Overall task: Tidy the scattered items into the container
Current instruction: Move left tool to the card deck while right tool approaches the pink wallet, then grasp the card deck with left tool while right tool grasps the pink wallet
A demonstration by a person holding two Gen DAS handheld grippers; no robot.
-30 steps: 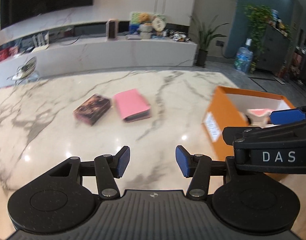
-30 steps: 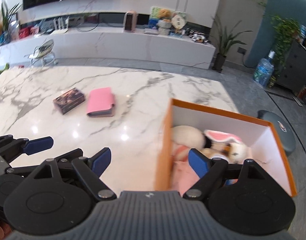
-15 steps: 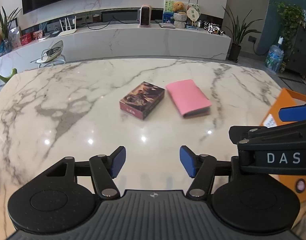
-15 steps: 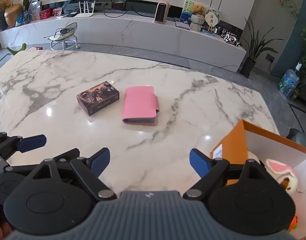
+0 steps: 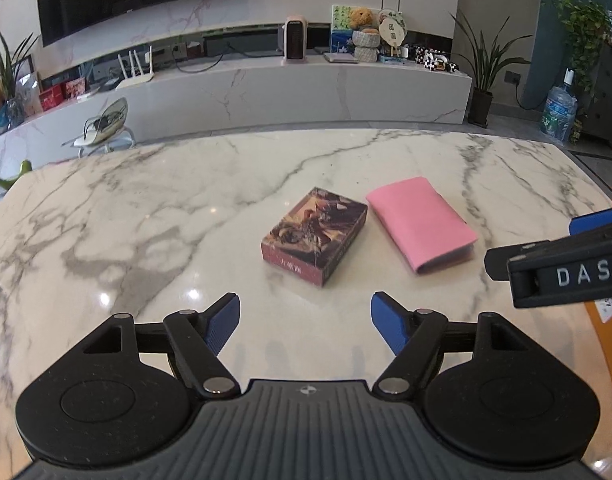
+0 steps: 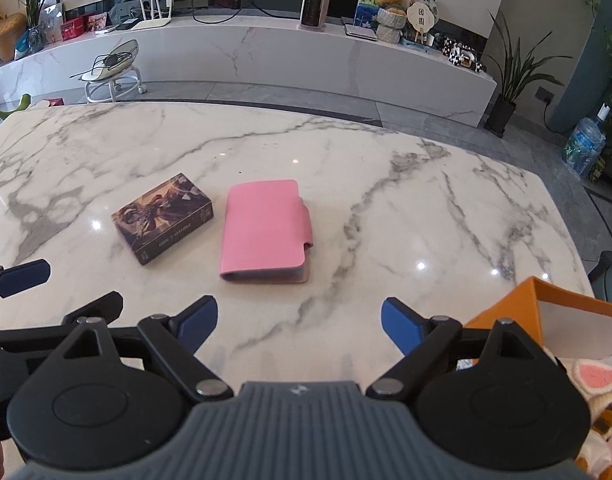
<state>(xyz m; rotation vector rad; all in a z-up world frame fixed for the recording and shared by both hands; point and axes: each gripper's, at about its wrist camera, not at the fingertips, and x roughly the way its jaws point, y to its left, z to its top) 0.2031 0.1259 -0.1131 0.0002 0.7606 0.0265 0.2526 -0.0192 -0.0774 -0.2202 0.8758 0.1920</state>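
A dark card box (image 5: 314,236) (image 6: 162,217) and a pink wallet (image 5: 421,223) (image 6: 266,230) lie side by side on the marble table (image 5: 146,216) (image 6: 425,208). My left gripper (image 5: 305,320) hovers just short of the card box, its jaws opening with nothing between them. My right gripper (image 6: 298,324) hangs open just short of the pink wallet, also empty. The orange box (image 6: 517,312) stands at the right, a soft toy (image 6: 597,384) inside it. The right gripper's fingers (image 5: 593,220) show at the right edge of the left wrist view.
Beyond the table's far edge runs a long white marble bench (image 5: 306,88) with a heater, ornaments and a router. A small wheeled stool (image 6: 112,68), potted plants (image 5: 485,76) and a water bottle (image 6: 585,144) stand on the floor.
Both grippers have swung left from the orange box toward the card box and wallet, which now look closer. The left jaws have spread wider.
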